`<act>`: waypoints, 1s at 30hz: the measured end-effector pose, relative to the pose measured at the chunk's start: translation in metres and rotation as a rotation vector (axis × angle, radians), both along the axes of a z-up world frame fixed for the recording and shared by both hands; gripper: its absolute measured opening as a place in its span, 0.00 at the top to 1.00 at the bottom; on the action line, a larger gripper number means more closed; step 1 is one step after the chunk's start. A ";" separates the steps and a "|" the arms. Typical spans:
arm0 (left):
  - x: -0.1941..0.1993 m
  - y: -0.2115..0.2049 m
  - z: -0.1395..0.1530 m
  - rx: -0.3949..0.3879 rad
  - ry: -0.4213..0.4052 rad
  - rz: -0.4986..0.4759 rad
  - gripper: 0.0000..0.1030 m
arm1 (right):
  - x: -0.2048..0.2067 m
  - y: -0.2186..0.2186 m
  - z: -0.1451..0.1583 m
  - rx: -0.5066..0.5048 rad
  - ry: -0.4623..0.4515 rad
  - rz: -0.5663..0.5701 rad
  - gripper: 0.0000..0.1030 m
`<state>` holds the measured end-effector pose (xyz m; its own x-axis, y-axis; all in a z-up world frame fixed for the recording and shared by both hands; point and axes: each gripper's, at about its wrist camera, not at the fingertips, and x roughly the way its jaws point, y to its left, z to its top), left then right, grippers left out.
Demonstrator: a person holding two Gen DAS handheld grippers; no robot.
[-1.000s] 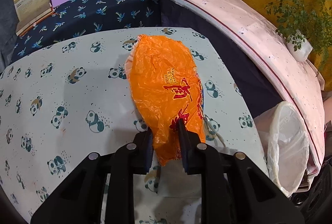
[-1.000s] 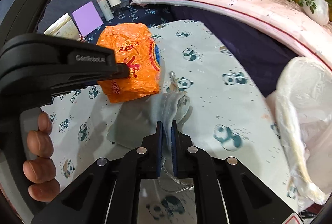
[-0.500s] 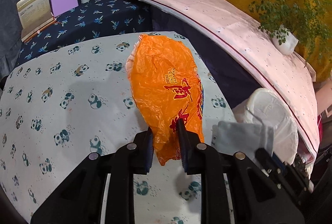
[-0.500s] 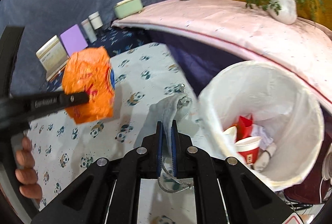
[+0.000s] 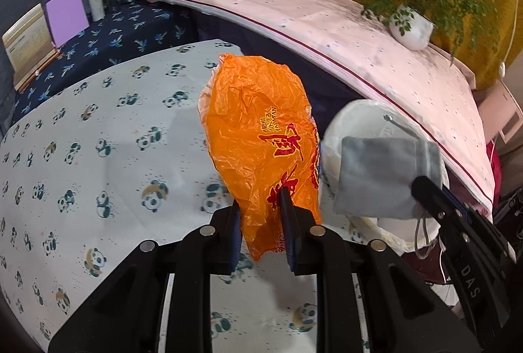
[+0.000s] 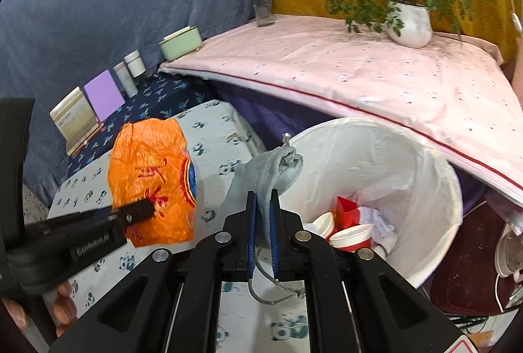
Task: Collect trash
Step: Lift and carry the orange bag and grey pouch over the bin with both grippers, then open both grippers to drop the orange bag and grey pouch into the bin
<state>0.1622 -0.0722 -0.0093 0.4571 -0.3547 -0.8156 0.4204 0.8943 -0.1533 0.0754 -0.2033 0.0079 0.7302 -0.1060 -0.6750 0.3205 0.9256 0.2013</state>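
Note:
My left gripper (image 5: 260,205) is shut on an orange plastic bag (image 5: 261,137) with red lettering, held above the panda-print table (image 5: 98,130). The same orange bag (image 6: 152,179) and the left gripper (image 6: 137,210) show at the left of the right wrist view. My right gripper (image 6: 263,205) is shut on a grey drawstring pouch (image 6: 264,176), lifted near the rim of a white-lined trash bin (image 6: 434,189). That pouch (image 5: 382,176) hangs in front of the bin (image 5: 356,117) in the left wrist view. Red-and-white paper cups (image 6: 351,235) lie inside the bin.
A pink-covered ledge (image 6: 376,75) runs behind the bin with a white plant pot (image 6: 410,24), a glass vase (image 6: 263,11) and a green box (image 6: 181,42). Books and jars (image 5: 65,16) stand on the dark blue cloth at the back left. A hand (image 6: 59,310) grips the left tool.
Both grippers rose and swung right toward the bin with their loads. The bin's inside has come into the right wrist view, and the pouch now hangs before the bin in the left view.

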 end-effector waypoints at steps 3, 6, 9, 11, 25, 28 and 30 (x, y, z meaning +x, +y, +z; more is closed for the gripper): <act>-0.008 -0.012 0.001 0.002 -0.003 -0.032 0.80 | -0.007 -0.010 0.002 0.000 -0.004 -0.021 0.93; -0.015 -0.025 0.000 0.003 -0.002 -0.058 0.80 | -0.013 -0.018 0.003 -0.004 -0.009 -0.039 0.93; -0.019 -0.035 0.000 0.008 -0.003 -0.078 0.80 | -0.018 -0.028 0.004 -0.006 -0.011 -0.060 0.93; -0.020 -0.041 -0.001 0.007 0.002 -0.089 0.80 | -0.023 -0.035 0.004 -0.008 -0.013 -0.075 0.93; -0.028 -0.092 -0.001 0.015 -0.010 -0.193 0.80 | -0.044 -0.086 0.006 -0.015 -0.029 -0.178 0.93; -0.029 -0.104 -0.001 0.019 -0.014 -0.212 0.79 | -0.047 -0.095 0.007 -0.011 -0.034 -0.195 0.93; -0.028 -0.109 -0.001 0.018 -0.013 -0.220 0.78 | -0.048 -0.101 0.008 -0.008 -0.038 -0.202 0.93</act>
<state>0.1339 -0.1816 -0.0106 0.3808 -0.4324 -0.8173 0.6071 0.7836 -0.1317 0.0272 -0.3047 0.0158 0.7185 -0.2583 -0.6458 0.4922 0.8449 0.2096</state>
